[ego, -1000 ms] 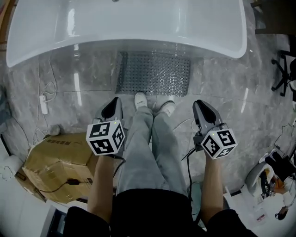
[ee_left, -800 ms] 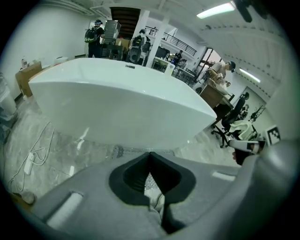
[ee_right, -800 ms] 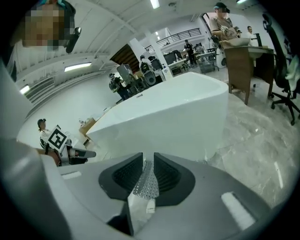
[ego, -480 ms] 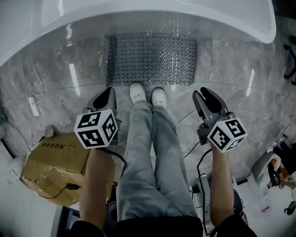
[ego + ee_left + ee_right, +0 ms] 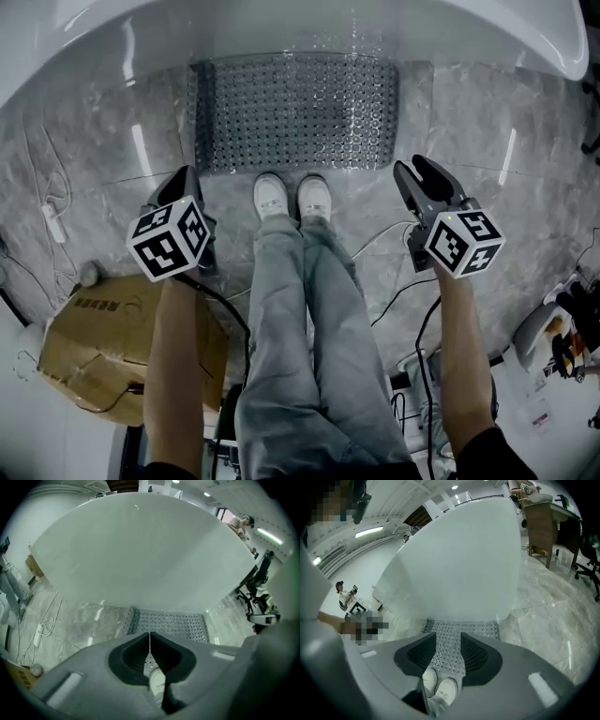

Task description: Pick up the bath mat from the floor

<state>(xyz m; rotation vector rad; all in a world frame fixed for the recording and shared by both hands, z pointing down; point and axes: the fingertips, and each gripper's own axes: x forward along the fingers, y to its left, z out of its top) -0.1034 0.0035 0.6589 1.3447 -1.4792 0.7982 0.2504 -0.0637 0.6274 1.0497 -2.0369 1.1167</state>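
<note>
Head view: the studded bath mat point(image 5: 295, 112) lies flat on the marble floor point(image 5: 487, 122) at upper centre. It sits between the white bathtub point(image 5: 281, 28) and the person's white shoes point(image 5: 291, 195).

Left gripper point(image 5: 185, 176), centre left: jaws pressed together, holding nothing.

Right gripper point(image 5: 414, 169), centre right: jaws have just been opening and stand parted with nothing between them.

Cardboard box point(image 5: 94, 347), lower left: contents not visible.

Both arms reach down: left tool point(image 5: 184, 178) points steeply floorward, jaws pressed together, empty; right tool point(image 5: 415, 167) slants down, jaws just been opening, nothing between them.
</note>
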